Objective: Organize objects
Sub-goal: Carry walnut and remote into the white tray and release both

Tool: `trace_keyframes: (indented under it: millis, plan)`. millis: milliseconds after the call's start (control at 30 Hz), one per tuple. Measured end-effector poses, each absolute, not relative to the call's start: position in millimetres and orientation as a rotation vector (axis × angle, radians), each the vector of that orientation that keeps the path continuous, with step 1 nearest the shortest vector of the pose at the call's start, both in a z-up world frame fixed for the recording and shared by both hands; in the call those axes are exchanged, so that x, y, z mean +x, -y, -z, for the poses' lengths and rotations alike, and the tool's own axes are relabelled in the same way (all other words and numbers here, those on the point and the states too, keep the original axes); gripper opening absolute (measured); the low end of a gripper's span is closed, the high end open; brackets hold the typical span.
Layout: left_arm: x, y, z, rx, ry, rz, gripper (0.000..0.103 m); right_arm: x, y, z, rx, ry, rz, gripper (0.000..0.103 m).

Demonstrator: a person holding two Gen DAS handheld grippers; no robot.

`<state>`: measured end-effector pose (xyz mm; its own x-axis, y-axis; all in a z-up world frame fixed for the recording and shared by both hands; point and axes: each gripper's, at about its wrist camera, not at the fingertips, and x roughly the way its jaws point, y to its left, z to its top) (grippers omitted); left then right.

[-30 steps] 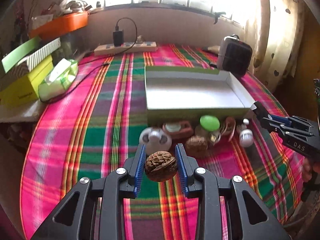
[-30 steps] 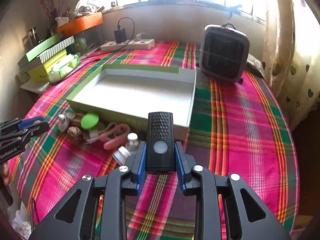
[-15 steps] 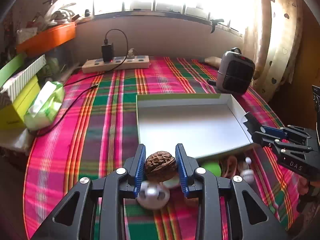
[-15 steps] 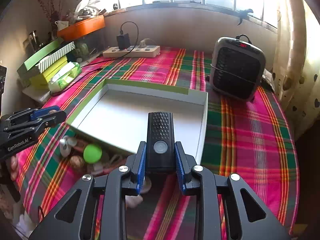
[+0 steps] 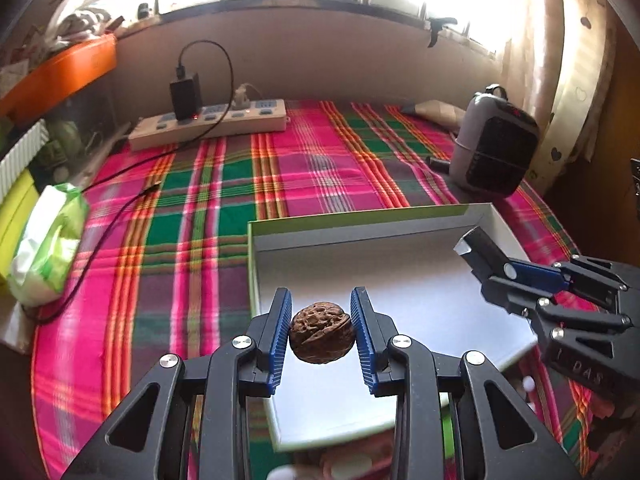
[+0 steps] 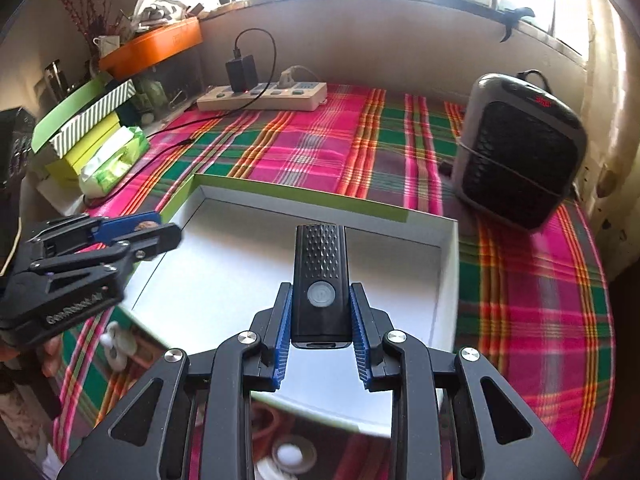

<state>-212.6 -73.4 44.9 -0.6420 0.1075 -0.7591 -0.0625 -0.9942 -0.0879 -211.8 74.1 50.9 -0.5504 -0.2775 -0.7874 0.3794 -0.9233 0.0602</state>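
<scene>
A brown walnut (image 5: 322, 336) is clamped between the blue pads of my left gripper (image 5: 321, 334), which hangs over the near left part of a shallow white box with a green rim (image 5: 360, 216). My right gripper (image 6: 322, 324) is shut on a black flashlight (image 6: 320, 280) with a round button, held above the same box (image 6: 452, 264). From the left wrist view the right gripper (image 5: 492, 264) reaches in over the box's right side. The right wrist view has the left gripper (image 6: 160, 232) at the box's left edge, the walnut (image 6: 146, 225) just visible in it.
Small loose items (image 6: 116, 344) lie on the plaid cloth in front of the box, mostly hidden under the grippers. A black heater (image 6: 520, 152) stands at the right. A power strip (image 5: 208, 124) lies at the back, and a tissue pack (image 5: 44, 240) with stacked boxes at the left.
Both grippers have moved forward from above the loose items to over the white box, each keeping its object. The small items have slipped to the bottom edge of both views.
</scene>
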Motion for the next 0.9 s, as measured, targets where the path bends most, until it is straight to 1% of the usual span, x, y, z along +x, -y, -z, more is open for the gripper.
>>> trace_keyframes:
  millis: [100, 400, 900]
  plan:
    - [-223, 70, -41, -1.289, 0.052, -2.763, 0.029, -220, -70, -45, 1.249, -0.175, 2.464, 0.028]
    - [-253, 68, -28, -1.352, 0.043, -2.729, 0.029, -243, -64, -30, 1.322, -0.182, 2.471, 0.028]
    - [-265, 63, -17, -1.38, 0.002, -2.717, 0.029, -254, -63, -24, 1.343, -0.192, 2.492, 0.028]
